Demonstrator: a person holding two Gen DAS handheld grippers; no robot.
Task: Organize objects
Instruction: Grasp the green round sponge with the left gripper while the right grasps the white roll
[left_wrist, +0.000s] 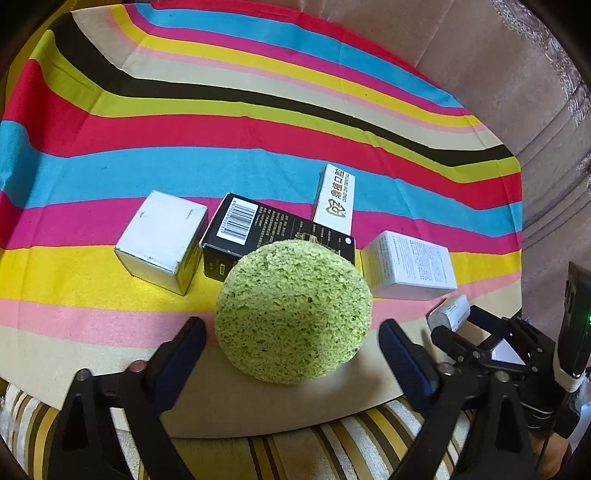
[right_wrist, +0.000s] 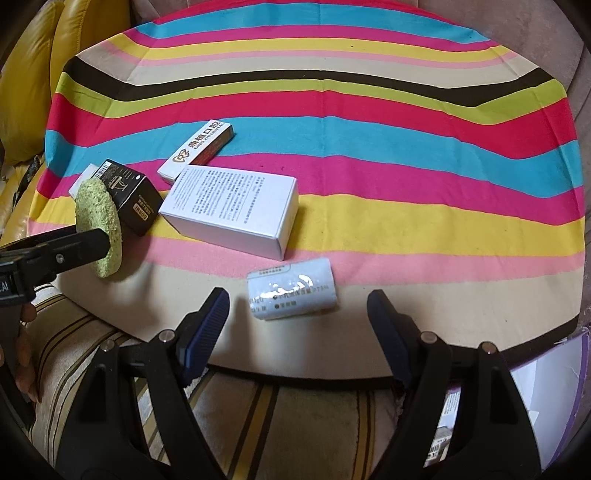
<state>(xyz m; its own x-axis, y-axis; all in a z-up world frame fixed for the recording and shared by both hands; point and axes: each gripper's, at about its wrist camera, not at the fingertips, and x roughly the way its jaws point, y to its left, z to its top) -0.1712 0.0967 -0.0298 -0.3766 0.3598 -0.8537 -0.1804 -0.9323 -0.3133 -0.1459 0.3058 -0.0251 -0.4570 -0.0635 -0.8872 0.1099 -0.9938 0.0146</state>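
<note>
White roll (right_wrist: 293, 288) lies sideways (axis crosswise) before right tongs (right_wrist: 297, 325).

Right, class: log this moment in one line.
left fingers open around green sponge | right fingers open near white roll

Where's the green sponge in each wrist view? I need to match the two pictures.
Left wrist: green sponge low centre, between the left hand-held gripper fingers.
Right wrist: green sponge at far left, edge-on, behind a left gripper finger.
Shared landmark: black barcode box just behind it.
</note>
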